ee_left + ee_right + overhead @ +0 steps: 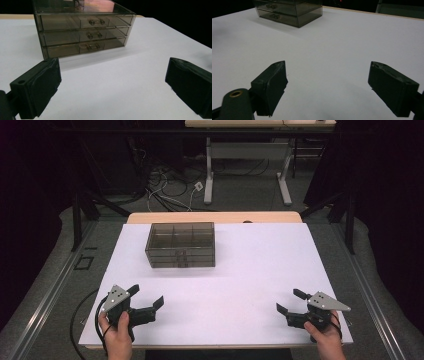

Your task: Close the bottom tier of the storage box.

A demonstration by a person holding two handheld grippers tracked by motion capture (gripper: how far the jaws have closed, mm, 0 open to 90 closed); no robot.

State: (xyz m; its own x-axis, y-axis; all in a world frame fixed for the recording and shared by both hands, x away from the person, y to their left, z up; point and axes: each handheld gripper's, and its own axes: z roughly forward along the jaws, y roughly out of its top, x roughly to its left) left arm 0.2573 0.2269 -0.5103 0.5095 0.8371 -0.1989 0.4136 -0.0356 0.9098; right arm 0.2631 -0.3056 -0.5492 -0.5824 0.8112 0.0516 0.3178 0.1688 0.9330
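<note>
Resting near the table's [260, 270] front corners, left gripper [148, 296] and right gripper [288, 301] gape wide, well short of the drawer box [181, 244].

1. The high view looks forward and down from above the person's side, taking in the whole white counter [240, 270], with the floor and a second table beyond its far edge.
2. The left gripper view rides low on the left hand-held gripper [141, 302], close to the counter top, and faces the front of the smoky drawer box [83, 32] from fairly near.
3. The right gripper view rides low on the right hand-held gripper [289, 301] and looks across the counter, with the box far off at its upper left.
4. All three views share the drawer box and the bare counter in front of it.
</note>
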